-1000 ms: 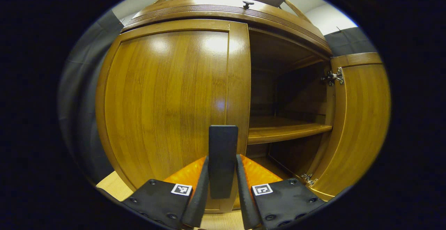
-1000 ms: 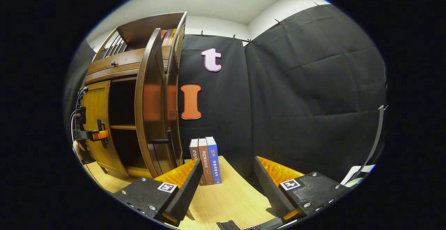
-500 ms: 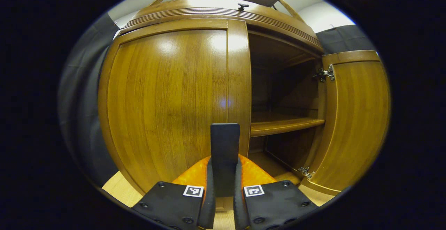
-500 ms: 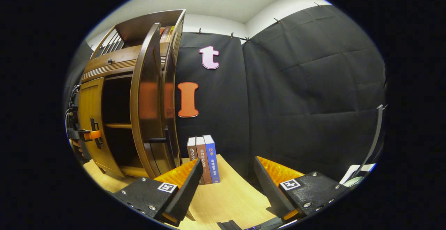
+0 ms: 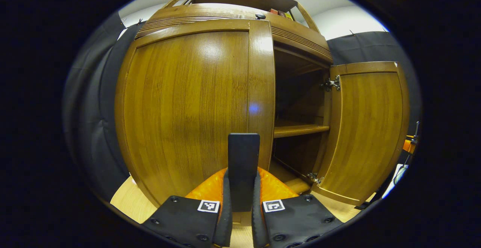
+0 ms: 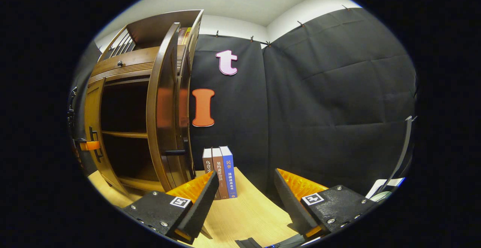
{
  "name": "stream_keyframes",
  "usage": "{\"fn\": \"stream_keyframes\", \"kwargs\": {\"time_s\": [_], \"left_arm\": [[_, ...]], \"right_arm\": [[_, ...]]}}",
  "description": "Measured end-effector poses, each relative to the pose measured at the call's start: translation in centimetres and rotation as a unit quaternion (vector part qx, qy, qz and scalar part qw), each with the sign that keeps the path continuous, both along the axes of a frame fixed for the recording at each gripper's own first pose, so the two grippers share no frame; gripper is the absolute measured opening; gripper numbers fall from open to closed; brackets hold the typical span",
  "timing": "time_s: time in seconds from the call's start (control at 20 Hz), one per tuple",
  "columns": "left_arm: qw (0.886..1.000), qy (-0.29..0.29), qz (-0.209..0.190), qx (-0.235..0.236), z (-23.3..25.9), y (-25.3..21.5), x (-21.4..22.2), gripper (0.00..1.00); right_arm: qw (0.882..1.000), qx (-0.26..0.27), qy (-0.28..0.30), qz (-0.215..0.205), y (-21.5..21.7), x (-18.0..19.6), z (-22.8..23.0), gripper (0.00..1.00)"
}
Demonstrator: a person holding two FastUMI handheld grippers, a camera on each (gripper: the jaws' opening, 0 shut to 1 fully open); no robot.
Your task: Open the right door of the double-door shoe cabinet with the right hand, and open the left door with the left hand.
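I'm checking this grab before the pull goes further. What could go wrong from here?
The left gripper is clamped on the left door's handle, a narrow upright bar; a pull off its line could let it slip out. The right door stands wide open near the upright books and could bump them if knocked. The open right gripper idles close to those books.

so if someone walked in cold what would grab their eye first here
Probably the big wooden cabinet, with its right door swung wide open on a dark inside and a shelf. Next, in the left gripper view, the left gripper is clamped on the dark handle of the left door. In the right gripper view, the right gripper hangs open over the floor near three upright books.
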State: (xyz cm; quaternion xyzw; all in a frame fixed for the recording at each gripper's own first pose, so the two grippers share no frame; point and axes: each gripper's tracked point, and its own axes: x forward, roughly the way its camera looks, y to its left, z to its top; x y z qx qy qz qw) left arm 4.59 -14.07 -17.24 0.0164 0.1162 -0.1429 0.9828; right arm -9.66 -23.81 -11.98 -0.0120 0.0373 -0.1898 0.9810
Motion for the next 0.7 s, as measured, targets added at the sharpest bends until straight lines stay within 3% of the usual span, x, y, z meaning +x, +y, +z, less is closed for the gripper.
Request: {"fn": "stream_keyframes", "kwargs": {"time_s": [0.15,0.2,0.25,0.7], "left_arm": [[1.0,-0.001,-0.009,-0.003,0.3,0.5,-1.1,0.28],[1.0,-0.001,-0.011,-0.004,0.4,0.6,-1.4,0.28],[1.0,-0.001,-0.012,-0.004,0.4,0.8,-1.9,0.29],[1.0,0.003,-0.018,-0.005,1.5,2.8,-5.4,0.28]], "right_arm": [[1.0,0.001,-0.003,-0.002,-0.1,-0.3,0.2,0.92],[1.0,0.001,-0.004,-0.002,-0.1,-0.5,0.4,0.86],[1.0,0.002,-0.005,-0.003,0.0,-0.7,0.4,0.92],[1.0,-0.001,-0.011,-0.004,0.3,-1.7,0.8,0.92]]}}
